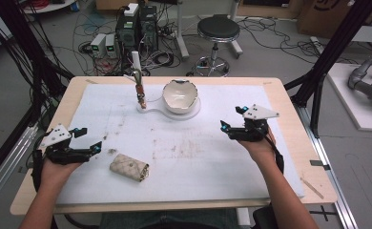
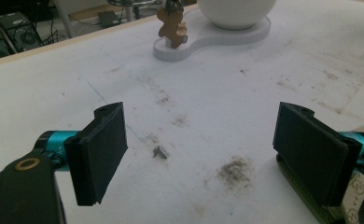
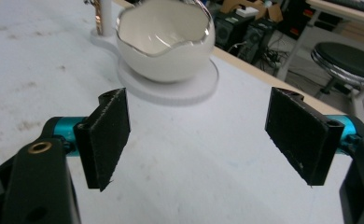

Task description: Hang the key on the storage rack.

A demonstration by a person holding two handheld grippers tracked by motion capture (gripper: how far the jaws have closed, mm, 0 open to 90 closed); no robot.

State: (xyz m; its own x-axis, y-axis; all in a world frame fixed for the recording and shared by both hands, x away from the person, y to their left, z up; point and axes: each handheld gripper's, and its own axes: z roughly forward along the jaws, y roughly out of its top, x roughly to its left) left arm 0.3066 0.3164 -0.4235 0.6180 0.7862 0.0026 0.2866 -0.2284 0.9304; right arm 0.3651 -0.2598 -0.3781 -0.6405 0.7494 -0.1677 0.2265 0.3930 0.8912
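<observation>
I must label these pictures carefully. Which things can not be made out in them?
- Bowl inside bottom: high view, hidden by its near wall.
- Bowl top: left gripper view, cut by the upper edge.
- Pouch clasp: high view, too small.
- Hanging figure on the stand: left gripper view, blurred, its top cut off.

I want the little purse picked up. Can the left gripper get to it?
Probably yes. The left gripper is open, and the purse lies flat right beside it on the white mat, with nothing between them.

1. Bare white mat (image 1: 212, 157) lies between my hands, free to cross.
2. A beige quilted pouch (image 1: 129, 167) sits just beside my left fingers (image 2: 101, 151).
3. The white egg-shaped bowl (image 1: 180, 95) and its stand block the desk's far middle.
</observation>
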